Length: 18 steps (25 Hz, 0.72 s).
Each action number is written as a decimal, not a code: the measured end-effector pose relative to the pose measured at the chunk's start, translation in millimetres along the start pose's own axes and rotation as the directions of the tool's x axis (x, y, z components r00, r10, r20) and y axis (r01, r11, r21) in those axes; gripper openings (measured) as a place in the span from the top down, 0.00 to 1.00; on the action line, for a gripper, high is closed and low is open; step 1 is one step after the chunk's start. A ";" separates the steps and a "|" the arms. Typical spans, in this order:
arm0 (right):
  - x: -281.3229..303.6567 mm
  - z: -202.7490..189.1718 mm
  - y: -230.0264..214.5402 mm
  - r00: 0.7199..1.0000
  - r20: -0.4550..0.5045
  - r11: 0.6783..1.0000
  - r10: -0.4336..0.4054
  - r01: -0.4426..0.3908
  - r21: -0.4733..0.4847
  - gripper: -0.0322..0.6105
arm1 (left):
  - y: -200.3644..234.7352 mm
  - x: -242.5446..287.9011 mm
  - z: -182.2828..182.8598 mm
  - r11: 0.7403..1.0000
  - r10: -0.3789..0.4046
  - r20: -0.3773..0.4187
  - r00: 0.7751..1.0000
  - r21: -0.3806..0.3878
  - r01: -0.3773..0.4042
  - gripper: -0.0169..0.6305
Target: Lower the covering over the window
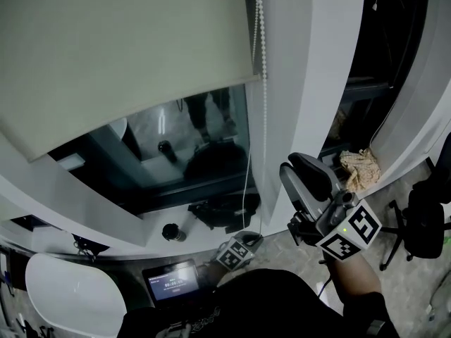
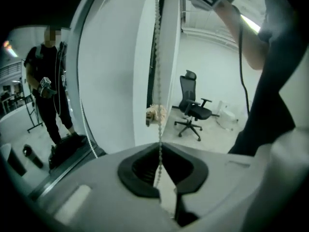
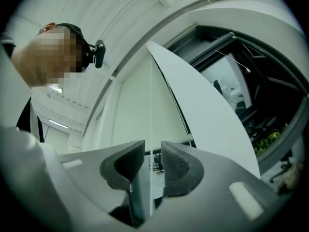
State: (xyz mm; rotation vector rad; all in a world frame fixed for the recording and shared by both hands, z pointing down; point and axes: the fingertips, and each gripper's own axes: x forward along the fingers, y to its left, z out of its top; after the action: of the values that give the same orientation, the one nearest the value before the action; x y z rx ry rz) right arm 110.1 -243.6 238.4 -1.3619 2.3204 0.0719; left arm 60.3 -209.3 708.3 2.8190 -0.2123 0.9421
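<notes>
A beige roller blind [image 1: 120,48] hangs over the upper part of the dark window [image 1: 176,153]. Its white bead chain [image 1: 263,62] drops along the white frame post. My left gripper [image 1: 246,243] is low by the sill and shut on the chain [image 2: 157,57], which rises straight out of the gripper's [image 2: 161,185] black pads. My right gripper [image 1: 299,173] is higher, beside the post, and points upward. In the right gripper view the thin chain [image 3: 151,129] runs through the gap of the open gripper [image 3: 153,151], and neither pad presses on it.
A dark bag [image 1: 225,210] and a small dark cup [image 1: 171,232] sit on the sill. A lit screen [image 1: 173,282] and a white rounded seat [image 1: 70,294] lie below. A black office chair [image 1: 423,217] and a crumpled cloth [image 1: 358,169] are to the right.
</notes>
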 end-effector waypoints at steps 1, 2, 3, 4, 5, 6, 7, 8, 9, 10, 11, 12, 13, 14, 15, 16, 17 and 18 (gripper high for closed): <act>10.3 13.9 6.2 1.000 0.010 1.000 0.017 -0.017 -0.026 0.79 | -5.3 1.0 -6.5 1.000 -0.011 -0.007 1.000 -0.005 0.011 0.96; 20.8 25.1 10.7 0.999 0.013 0.999 0.029 -0.029 -0.041 0.78 | -10.2 1.5 -10.2 1.000 -0.021 -0.007 1.000 -0.007 0.021 0.96; 31.1 34.2 13.9 0.999 0.010 0.998 0.037 -0.037 -0.047 0.77 | -15.1 1.7 -12.0 0.999 -0.032 -0.005 0.999 -0.006 0.032 0.96; 41.1 42.1 16.2 0.999 0.004 0.998 0.043 -0.043 -0.047 0.75 | -19.4 1.6 -12.4 0.999 -0.041 -0.002 0.999 0.000 0.041 0.96; 50.4 49.7 18.5 0.999 -0.001 0.998 0.051 -0.051 -0.041 0.75 | -23.1 1.4 -12.5 0.999 -0.048 0.001 0.999 0.006 0.048 0.96; 58.5 57.5 21.4 0.998 -0.004 0.998 0.062 -0.063 -0.031 0.74 | -26.2 1.3 -12.7 0.998 -0.054 0.002 0.999 0.012 0.054 0.96; 65.2 65.4 25.1 0.997 -0.005 0.997 0.077 -0.078 -0.021 0.74 | -28.8 1.1 -13.4 0.998 -0.059 0.004 0.998 0.014 0.059 0.96; 70.9 72.5 28.4 0.996 -0.007 0.996 0.088 -0.088 -0.020 0.74 | -30.6 0.9 -14.6 0.998 -0.064 0.005 0.998 0.013 0.064 0.96; 76.2 77.2 29.9 0.996 -0.018 0.995 0.087 -0.088 -0.035 0.76 | -31.2 0.6 -16.1 0.998 -0.068 0.002 0.998 0.011 0.067 0.96; 81.3 78.4 29.7 0.996 -0.040 0.995 0.079 -0.082 -0.064 0.77 | -31.2 0.4 -18.2 0.997 -0.070 -0.009 0.998 0.012 0.070 0.96; 85.5 76.8 29.2 0.995 -0.066 0.992 0.075 -0.080 -0.092 0.86 | -31.8 0.6 -21.0 0.997 -0.073 -0.026 0.997 0.017 0.074 0.96; 88.1 74.3 29.8 0.993 -0.088 0.990 0.081 -0.091 -0.111 0.91 | -33.2 0.9 -24.1 0.997 -0.077 -0.042 0.996 0.022 0.078 0.97; 89.0 72.7 31.0 0.991 -0.098 0.987 0.094 -0.105 -0.122 0.92 | -34.2 0.4 -26.5 0.997 -0.078 -0.051 0.996 0.022 0.079 0.98; 88.8 72.8 31.4 0.990 -0.098 0.984 0.101 -0.113 -0.136 0.92 | -33.7 -0.8 -27.8 0.997 -0.078 -0.054 0.995 0.013 0.079 0.98; 87.7 74.3 29.6 0.991 -0.094 0.981 0.097 -0.111 -0.160 0.92 | -31.3 -2.5 -27.3 0.997 -0.081 -0.047 0.996 -0.007 0.080 0.98; 86.2 76.0 25.4 0.992 -0.090 0.977 0.084 -0.100 -0.186 0.92 | -27.6 -4.7 -25.2 0.995 -0.088 -0.025 0.996 -0.039 0.087 0.97; 84.2 76.5 19.5 0.993 -0.092 0.975 0.067 -0.085 -0.207 0.92 | -22.9 -8.1 -21.7 0.992 -0.099 0.016 0.995 -0.083 0.100 0.97; 81.6 73.7 13.1 0.993 -0.104 0.972 0.051 -0.073 -0.221 0.92 | -17.2 -13.6 -17.2 0.984 -0.106 0.077 0.991 -0.134 0.116 0.97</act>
State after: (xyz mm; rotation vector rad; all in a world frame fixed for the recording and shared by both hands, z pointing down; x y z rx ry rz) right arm 91.1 -284.2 137.2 -1.4266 2.4988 0.3032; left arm 42.6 -188.0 711.7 2.7071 -0.1220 0.7746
